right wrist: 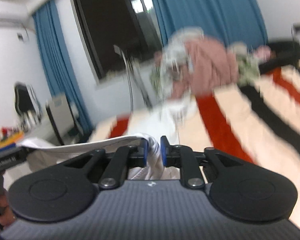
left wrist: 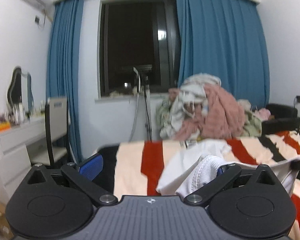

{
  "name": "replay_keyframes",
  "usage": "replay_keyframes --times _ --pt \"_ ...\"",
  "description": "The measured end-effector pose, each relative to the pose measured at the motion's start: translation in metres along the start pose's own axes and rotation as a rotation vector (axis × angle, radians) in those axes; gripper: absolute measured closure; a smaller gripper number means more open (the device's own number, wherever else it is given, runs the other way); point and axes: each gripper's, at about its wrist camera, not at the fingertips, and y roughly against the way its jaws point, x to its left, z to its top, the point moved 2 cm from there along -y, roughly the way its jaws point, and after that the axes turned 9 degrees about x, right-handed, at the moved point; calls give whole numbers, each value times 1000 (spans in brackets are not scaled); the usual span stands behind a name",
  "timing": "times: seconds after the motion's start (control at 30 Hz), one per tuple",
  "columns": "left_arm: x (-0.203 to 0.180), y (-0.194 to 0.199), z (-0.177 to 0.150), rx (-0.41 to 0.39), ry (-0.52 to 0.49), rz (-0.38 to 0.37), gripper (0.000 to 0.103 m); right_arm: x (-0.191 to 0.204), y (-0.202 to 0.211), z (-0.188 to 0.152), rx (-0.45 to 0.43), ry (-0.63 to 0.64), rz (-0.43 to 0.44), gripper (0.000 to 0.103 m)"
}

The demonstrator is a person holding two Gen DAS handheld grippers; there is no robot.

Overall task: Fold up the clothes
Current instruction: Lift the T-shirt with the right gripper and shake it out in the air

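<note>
Between the right gripper's (right wrist: 153,150) fingers a white garment (right wrist: 86,145) is clamped and stretched above the striped bed (right wrist: 240,124); the left gripper's (left wrist: 160,166) fingers are spread, cloth draped on one. Beyond, where the unfolded pile (left wrist: 206,112) is seen, nothing is at stake; a slip from that loose drape is risked.

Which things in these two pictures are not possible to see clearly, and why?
- White garment: left wrist view, its lower part is hidden behind the left gripper.
- Clothes pile: right wrist view, motion blur hides single pieces.
- Small items on the dresser: too small and blurred to name.
- Outside the window: dark.
</note>
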Motion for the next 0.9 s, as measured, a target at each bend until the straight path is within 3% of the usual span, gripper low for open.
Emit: replay_keyframes --times 0.13,0.4,0.63,0.7,0.77,0.9 --pt "13 -9 -13 10 20 9 0 13 -19 -12 90 67 -6 40" --pt "19 -31 -10 16 -3 47 0 36 -29 -29 197 196 10 41" --pt "17 -41 -15 23 -8 117 0 19 -40 -43 221 148 -231 39" --pt "4 -44 -24 18 -53 167 0 3 -39 -42 180 83 -301 37" --pt "-13 -47 -35 23 -114 209 0 -7 -30 -37 86 22 -355 37" --pt "-29 -60 -50 91 -179 221 0 -13 -14 -32 -88 -10 -468 37"
